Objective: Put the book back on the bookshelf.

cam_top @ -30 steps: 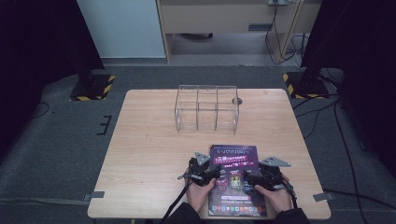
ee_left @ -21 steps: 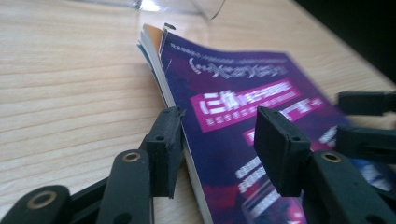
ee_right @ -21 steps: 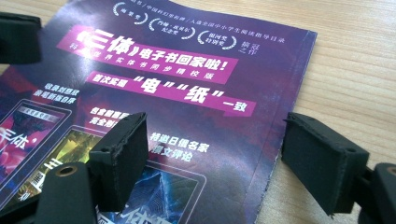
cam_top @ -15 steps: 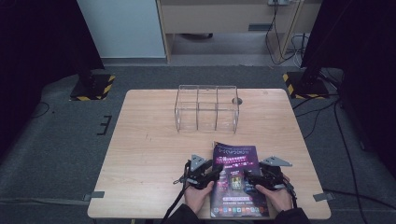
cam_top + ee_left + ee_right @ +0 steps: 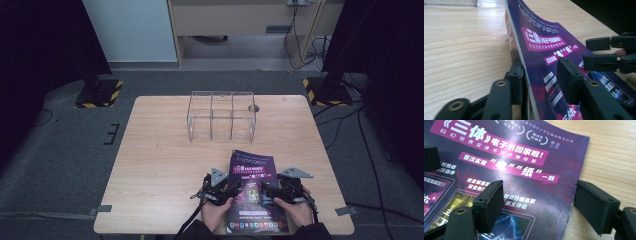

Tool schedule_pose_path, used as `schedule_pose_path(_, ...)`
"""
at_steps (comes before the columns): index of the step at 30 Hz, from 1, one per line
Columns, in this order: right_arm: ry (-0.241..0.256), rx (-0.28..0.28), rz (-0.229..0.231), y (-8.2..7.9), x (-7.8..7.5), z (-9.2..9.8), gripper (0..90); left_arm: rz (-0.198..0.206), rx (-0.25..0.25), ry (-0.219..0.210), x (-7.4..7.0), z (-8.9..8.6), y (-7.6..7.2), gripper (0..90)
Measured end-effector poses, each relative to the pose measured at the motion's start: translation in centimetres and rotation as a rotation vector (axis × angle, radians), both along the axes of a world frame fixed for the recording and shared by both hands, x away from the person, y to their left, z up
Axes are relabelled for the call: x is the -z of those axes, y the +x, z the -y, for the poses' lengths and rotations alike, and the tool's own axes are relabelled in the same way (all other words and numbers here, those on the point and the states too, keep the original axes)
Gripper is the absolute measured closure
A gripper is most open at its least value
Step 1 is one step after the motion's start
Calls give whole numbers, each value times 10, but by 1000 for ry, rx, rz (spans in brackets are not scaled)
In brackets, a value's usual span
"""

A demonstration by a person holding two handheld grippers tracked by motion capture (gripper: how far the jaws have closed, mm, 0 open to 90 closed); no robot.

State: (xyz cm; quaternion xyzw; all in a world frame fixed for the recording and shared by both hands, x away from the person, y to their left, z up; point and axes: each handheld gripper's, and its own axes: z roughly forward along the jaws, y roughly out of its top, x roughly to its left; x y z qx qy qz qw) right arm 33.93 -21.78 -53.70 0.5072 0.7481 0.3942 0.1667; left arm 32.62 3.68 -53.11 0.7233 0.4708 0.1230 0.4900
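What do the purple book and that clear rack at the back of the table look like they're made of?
Book: paper with a glossy printed cover, judging by the sheen and the way the cover bows in the left gripper view. Rack: clear rigid plastic, probably acrylic; the table shows through its walls. Glass can't be ruled out.

Lab: hazard-striped stands [image 5: 98, 93], floor cables [image 5: 350, 120].

We see open tabletop [image 5: 160, 165] left of the magazine [image 5: 254, 172] and between it and the clear divided box [image 5: 221, 116] at the far edge, the only obstacle ahead, while the magazine lies across the near-right corner.
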Motion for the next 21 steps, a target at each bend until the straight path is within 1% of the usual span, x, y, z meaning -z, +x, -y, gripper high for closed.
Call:
schedule_pose_path(1,-1,0,-1,0,0,0,237,0,0,0,0,0,0,609)
schedule_pose_path(3,0,1,-1,0,0,0,237,-2,-18,9,0,-1,1,666)
schedule_pose_path(5,-1,2,0,0,0,0,238,3,-28,26,-1,-1,0,726)
schedule_pose_path(6,-1,3,0,0,0,0,238,3,-23,31,-1,0,0,753)
schedule_pose_path(10,7,8,-1,1,0,1,236,33,-18,61,-4,3,-3,782)
schedule_pose_path(11,9,7,-1,1,0,1,235,37,-15,63,-5,3,-3,789)
schedule_pose_path(13,22,7,-5,1,0,1,230,45,-8,50,-8,3,-5,807)
schedule_pose_path(15,36,-2,-5,2,0,3,228,54,0,28,-11,3,-6,837)
schedule_pose_path(16,36,-2,-5,2,0,3,228,54,0,28,-11,3,-6,839)
schedule_pose_path(17,58,4,-14,2,0,5,225,66,8,23,-15,3,-8,841)
schedule_pose_path(19,62,0,-20,2,0,6,213,72,12,6,-18,3,-9,843)
schedule_pose_path(21,65,-12,-16,2,-1,8,209,75,14,-11,-21,1,-11,844)
